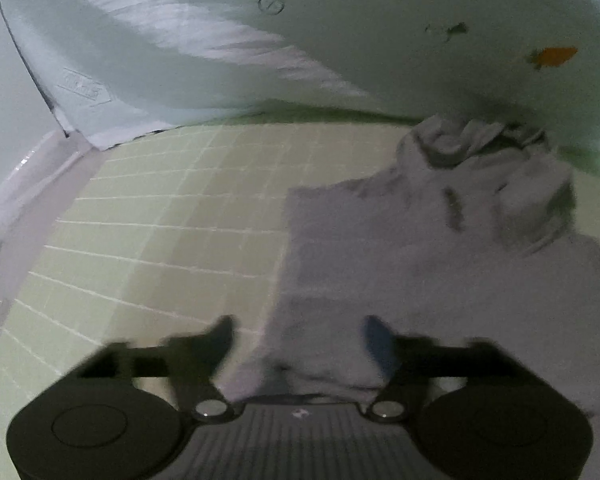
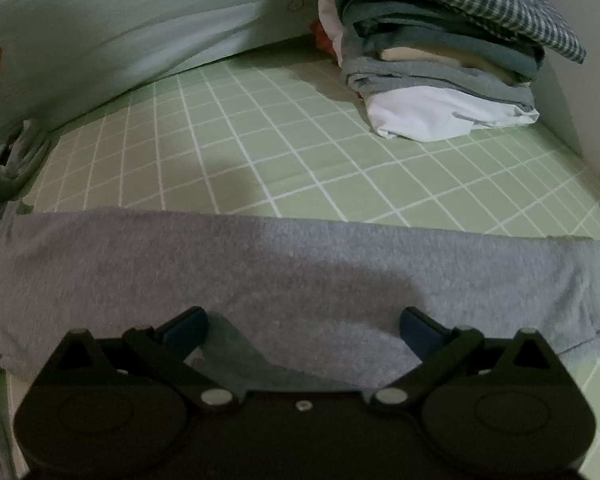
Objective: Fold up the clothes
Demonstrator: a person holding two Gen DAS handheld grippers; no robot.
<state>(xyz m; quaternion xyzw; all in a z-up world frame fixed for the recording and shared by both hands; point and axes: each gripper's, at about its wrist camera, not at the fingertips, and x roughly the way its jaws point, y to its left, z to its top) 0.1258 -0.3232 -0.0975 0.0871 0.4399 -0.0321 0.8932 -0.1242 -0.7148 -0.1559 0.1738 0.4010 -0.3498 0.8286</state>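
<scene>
A bed sheet (image 2: 300, 128) of pale green with a white grid carries everything here, and a pale pillow (image 1: 340, 40) with a small orange carrot print rises along its far edge. The grey sweatshirt (image 2: 300, 272) lies spread on the sheet as a wide flat band in the right wrist view; in the left wrist view the same garment (image 1: 420, 264) fills the right half, its hood bunched against the pillow. Beyond the sweatshirt, in the far right corner of the sheet, stands a stack of folded clothes (image 2: 440, 68), a checked shirt on top and a white piece at the bottom. The right tool (image 2: 304, 328) hangs just over the sweatshirt with its fingers spread wide; no cloth is pinched between its blue pads (image 2: 188, 330). The left tool (image 1: 300, 336) is likewise spread wide over the sweatshirt's near edge, the cloth lying between the fingers without being gripped, though this view is blurred.
</scene>
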